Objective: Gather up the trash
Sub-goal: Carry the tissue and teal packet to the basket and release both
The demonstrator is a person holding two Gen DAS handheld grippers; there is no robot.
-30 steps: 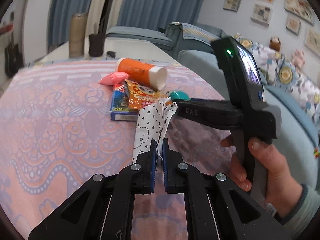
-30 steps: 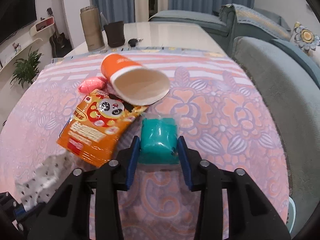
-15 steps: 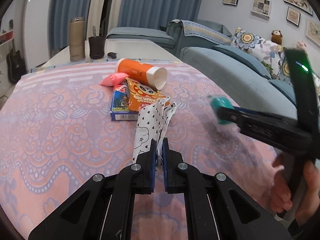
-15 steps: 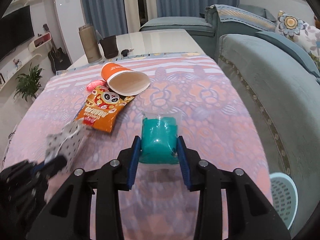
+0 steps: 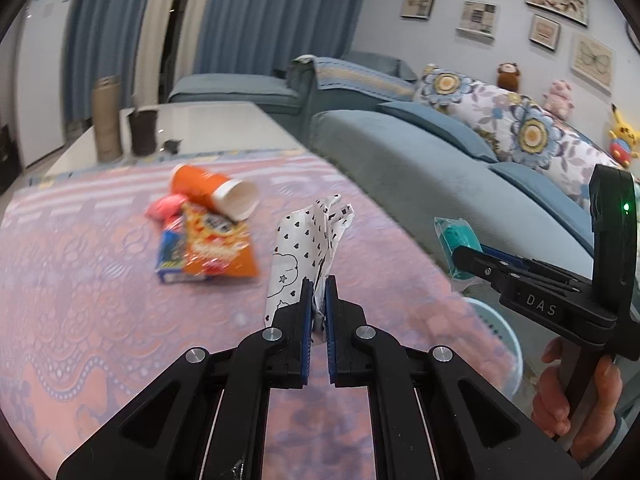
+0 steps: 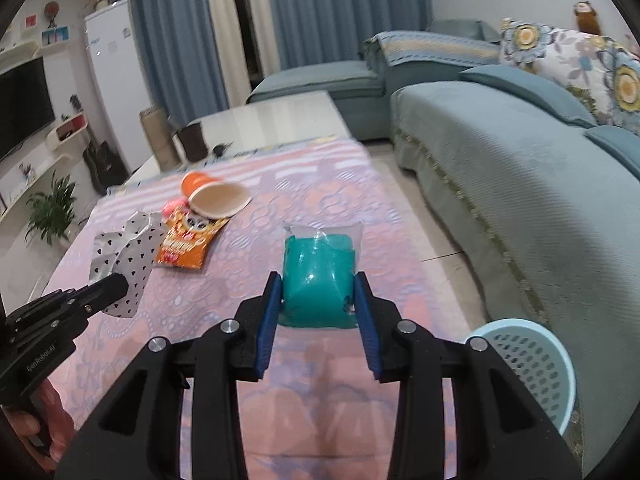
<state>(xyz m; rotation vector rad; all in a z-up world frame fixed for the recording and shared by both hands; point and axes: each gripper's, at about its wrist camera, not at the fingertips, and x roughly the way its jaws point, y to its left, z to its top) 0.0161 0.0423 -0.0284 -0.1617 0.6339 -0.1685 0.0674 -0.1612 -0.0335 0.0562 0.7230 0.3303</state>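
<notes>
From the left wrist: the left gripper [image 5: 317, 300] has its jaws pressed together on the lower end of the heart-print wrapper [image 5: 308, 236], which stands up out of the tips above the patterned tablecloth [image 5: 80, 280]. It looks feather-light and crinkly, so a pinch at the edge should do.

From the right wrist: the right gripper [image 6: 316, 304] clamps the teal packet [image 6: 318, 280] squarely between both blue pads. It looks soft, a little slick in its clear film. The pale blue basket [image 6: 532, 364] sits on the floor, low right, near the sofa [image 6: 520, 184].
</notes>
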